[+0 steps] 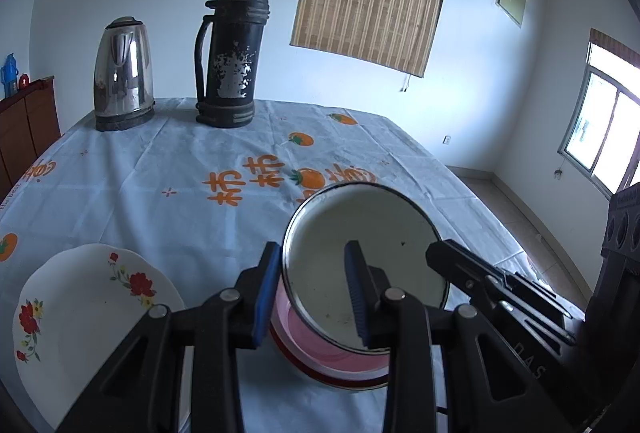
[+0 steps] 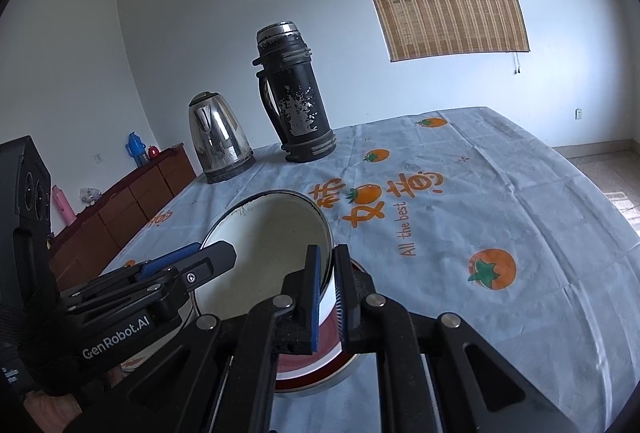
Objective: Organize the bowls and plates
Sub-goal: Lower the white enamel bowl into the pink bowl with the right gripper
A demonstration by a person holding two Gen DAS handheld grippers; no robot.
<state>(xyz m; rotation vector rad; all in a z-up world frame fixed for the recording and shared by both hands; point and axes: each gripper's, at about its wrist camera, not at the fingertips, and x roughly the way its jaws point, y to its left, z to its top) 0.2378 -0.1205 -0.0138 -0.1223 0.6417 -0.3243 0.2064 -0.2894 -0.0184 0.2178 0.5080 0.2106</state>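
A white enamel bowl (image 1: 360, 245) with a metal rim and pink-red outside sits on the table, tilted toward me; it also shows in the right wrist view (image 2: 264, 233). My left gripper (image 1: 314, 291) is open and straddles the bowl's left wall, one pad outside and one inside. My right gripper (image 2: 326, 293) is shut on the bowl's right rim, and it shows in the left wrist view (image 1: 440, 257). A white flowered plate (image 1: 80, 313) lies flat to the left of the bowl.
A steel kettle (image 1: 122, 73) and a black thermos (image 1: 232, 49) stand at the table's far side. The table (image 1: 160, 161) has a pale cloth with orange print. A wooden cabinet (image 2: 132, 193) stands by the left wall.
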